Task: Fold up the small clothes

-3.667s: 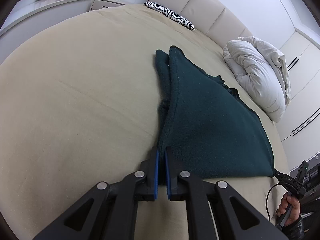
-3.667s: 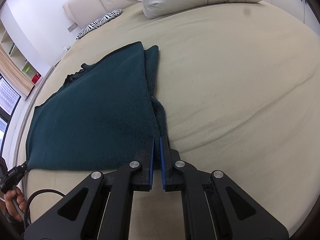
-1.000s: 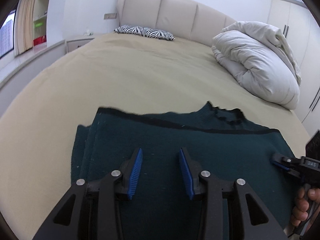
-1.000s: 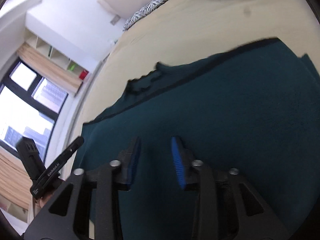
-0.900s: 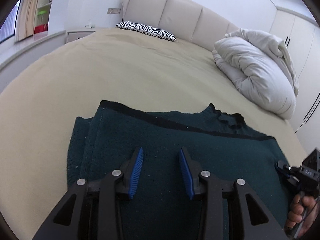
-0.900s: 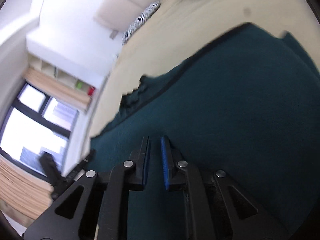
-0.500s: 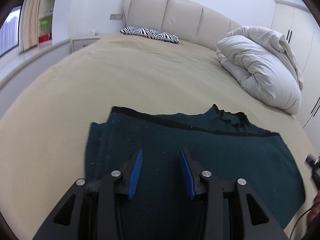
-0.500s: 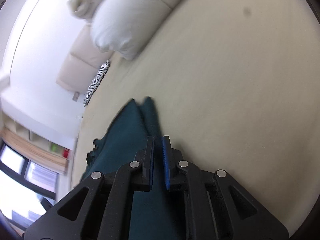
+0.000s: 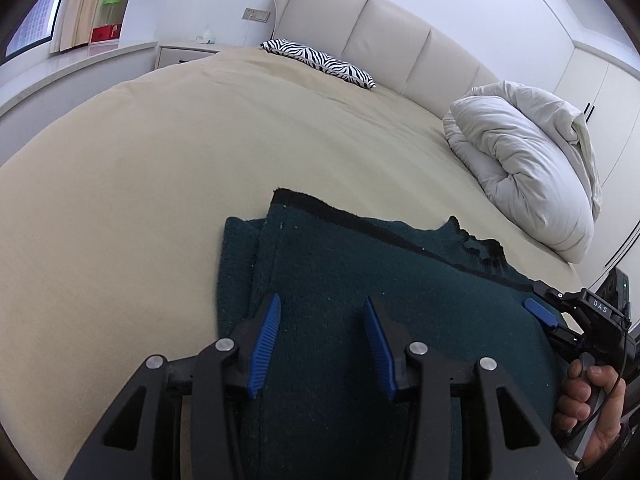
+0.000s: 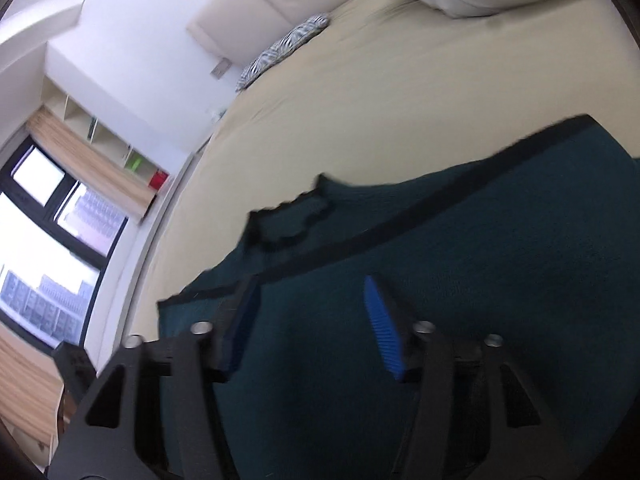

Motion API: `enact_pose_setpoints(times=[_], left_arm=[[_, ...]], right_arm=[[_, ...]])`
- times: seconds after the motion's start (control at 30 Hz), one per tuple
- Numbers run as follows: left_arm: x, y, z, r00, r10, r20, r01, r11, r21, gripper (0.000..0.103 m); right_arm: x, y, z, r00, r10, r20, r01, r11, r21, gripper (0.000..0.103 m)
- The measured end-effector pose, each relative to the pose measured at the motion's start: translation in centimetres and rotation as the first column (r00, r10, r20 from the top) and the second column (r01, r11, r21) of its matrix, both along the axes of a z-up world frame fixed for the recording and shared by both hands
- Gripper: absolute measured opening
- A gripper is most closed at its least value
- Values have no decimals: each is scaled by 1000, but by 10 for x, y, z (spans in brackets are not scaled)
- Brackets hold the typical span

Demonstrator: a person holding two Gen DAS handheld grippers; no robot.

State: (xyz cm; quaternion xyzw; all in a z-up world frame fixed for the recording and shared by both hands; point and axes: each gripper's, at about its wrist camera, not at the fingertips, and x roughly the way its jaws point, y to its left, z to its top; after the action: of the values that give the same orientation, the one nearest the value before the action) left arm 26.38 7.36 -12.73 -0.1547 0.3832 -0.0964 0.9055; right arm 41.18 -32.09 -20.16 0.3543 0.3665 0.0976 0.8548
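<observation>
The left tongs (image 9: pixel 320 338) stand partly open above the dark green sweater (image 9: pixel 400 280), with the knit showing in the gap between the blue pads (image 9: pixel 264 340) and nothing gripped; whether the tips touch the cloth cannot be told; the right tongs (image 10: pixel 316 326) also stand partly open over the same sweater, their jaws have just been opening, and only flat knit lies between them, with no fold pinched.

The sweater lies folded flat on the beige bed (image 9: pixel 160 160), near its foot; in the left wrist view its left side shows a doubled layer, its far edge carries a black band, and the ribbed collar (image 9: pixel 480 248) juts out toward the right; bare sheet runs wide to the left of the sweater and beyond it up to the headboard (image 9: pixel 380 28); to the right the white duvet (image 9: pixel 528 160) is heaped well apart from the garment.

The left wrist view alone shows the right tongs (image 9: pixel 540 312) from outside, at the sweater's right edge, with the person's hand (image 9: pixel 588 400) around the handle; it also shows the zebra pillow (image 9: pixel 320 62) clearly; the right wrist view, blurred, alone shows the window (image 10: pixel 40 240) and the wall shelves (image 10: pixel 100 136).
</observation>
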Motion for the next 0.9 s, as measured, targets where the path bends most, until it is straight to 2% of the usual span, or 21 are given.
enact_pose_setpoints(times=[0.07, 0.17, 0.23, 0.37, 0.4, 0.47, 0.6, 0.7, 0.73, 0.8, 0.83, 0.87, 0.9], left_arm=[[0, 0, -1, 1000, 1, 4, -1, 1000, -13, 46], [-1, -1, 0, 1000, 2, 7, -2, 1000, -4, 46], [0, -2, 0, 1000, 2, 8, -2, 1000, 0, 46], [0, -1, 0, 1000, 2, 10, -2, 1000, 0, 46], [0, -1, -1, 1000, 2, 10, -2, 1000, 3, 46], [0, -2, -1, 1000, 2, 12, -3, 1000, 12, 46], [-1, -3, 0, 1000, 3, 13, -4, 1000, 18, 46], [0, -3, 0, 1000, 3, 12, -3, 1000, 17, 46], [0, -3, 0, 1000, 3, 10, -3, 1000, 19, 46], [-1, -5, 3, 1000, 5, 2, -5, 1000, 24, 47], [-3, -6, 5, 1000, 6, -2, -6, 1000, 29, 47], [-6, -7, 8, 1000, 7, -6, -7, 999, 39, 49], [-10, -10, 9, 1000, 2, -8, -2, 999, 46, 53]], right_arm=[[-18, -22, -16, 999, -46, 1, 46, 996, 79, 29], [-39, -57, -20, 989, -145, 19, 143, 988, 64, 27], [-57, -85, -26, 978, -207, 21, 204, 975, 93, 19], [-103, -118, -29, 950, -312, 24, 311, 949, 48, 19], [-127, -139, -28, 944, -329, 19, 328, 943, 56, 19], [-145, -151, -32, 943, -331, 28, 327, 940, 95, 18], [-175, -157, -19, 952, -304, 19, 305, 952, -35, 20], [-186, -142, -3, 955, -297, 7, 295, 944, -146, 22], [-190, -133, 4, 955, -295, 20, 293, 937, -187, 25], [-206, -126, 19, 950, -311, 34, 307, 909, -280, 42], [-212, -122, 25, 945, -324, 41, 320, 893, -318, 57], [-220, -120, 33, 941, -334, 56, 332, 877, -346, 63], [-228, -121, 36, 939, -340, 61, 337, 864, -375, 64]])
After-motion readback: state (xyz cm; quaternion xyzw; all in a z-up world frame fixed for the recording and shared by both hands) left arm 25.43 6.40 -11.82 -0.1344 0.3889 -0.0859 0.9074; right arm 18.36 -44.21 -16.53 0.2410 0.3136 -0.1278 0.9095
